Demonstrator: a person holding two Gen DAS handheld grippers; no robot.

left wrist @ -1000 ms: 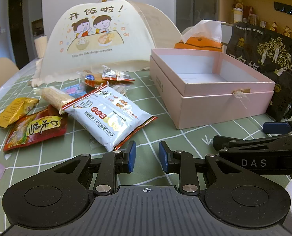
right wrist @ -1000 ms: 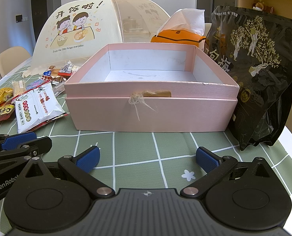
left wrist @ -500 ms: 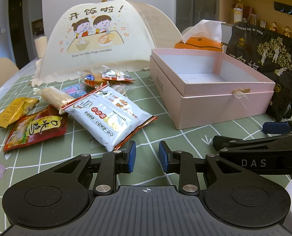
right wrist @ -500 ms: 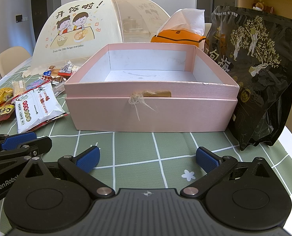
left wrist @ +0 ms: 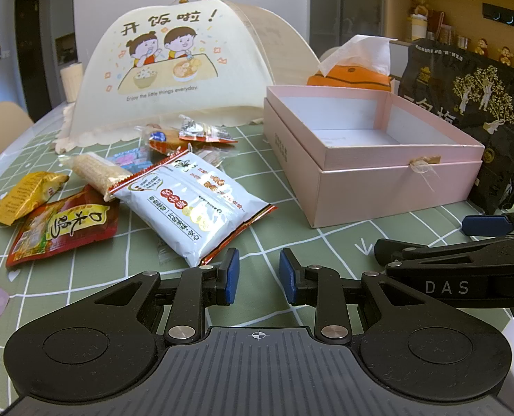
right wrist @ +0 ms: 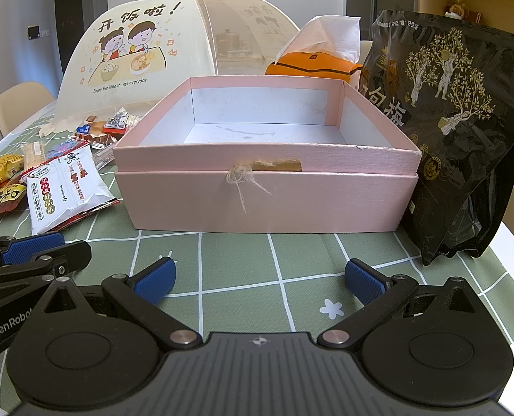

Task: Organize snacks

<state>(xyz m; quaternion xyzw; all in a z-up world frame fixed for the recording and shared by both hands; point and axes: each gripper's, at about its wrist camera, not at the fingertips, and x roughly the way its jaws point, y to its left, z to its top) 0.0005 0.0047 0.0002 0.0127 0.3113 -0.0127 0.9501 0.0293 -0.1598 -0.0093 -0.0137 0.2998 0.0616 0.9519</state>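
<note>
Nothing has moved since the earlier frames: both grippers and every packet sit where they were.

Pink box [right wrist: 267, 201] is the biggest task item, open top, empty inside, standing on the green checked cloth [right wrist: 236, 260] right of the snack pile. Stiff card, light. I'd judge it the bin for the snacks, so no need to grip it.

Black bag [right wrist: 454, 131] stands just beside the box's right wall, looks to be touching it. Bulky, crinkly film, probably the heaviest snack. Best pinched at the top seal or a side edge, and it may slump when lifted.

White pack [left wrist: 194, 204] lies flat left of the box, nearest to the left gripper. Puffy, light, slick film. Take it at the near crimped end seal, since the body would likely squash or slip.

Red pouch [left wrist: 62, 225], yellow packet [left wrist: 24, 190] and rice bar [left wrist: 97, 173] lie further left, with small wrapped bits [left wrist: 201, 131] behind, near the food cover [left wrist: 173, 69]. All light and soft, so edge pinches.

Left gripper [left wrist: 256, 277]: jaws narrow with a small gap, holding nothing, low over the cloth just short of the white pack.

Right gripper [right wrist: 259, 279]: jaws wide, holding nothing, in front of the box, not touching it.
</note>
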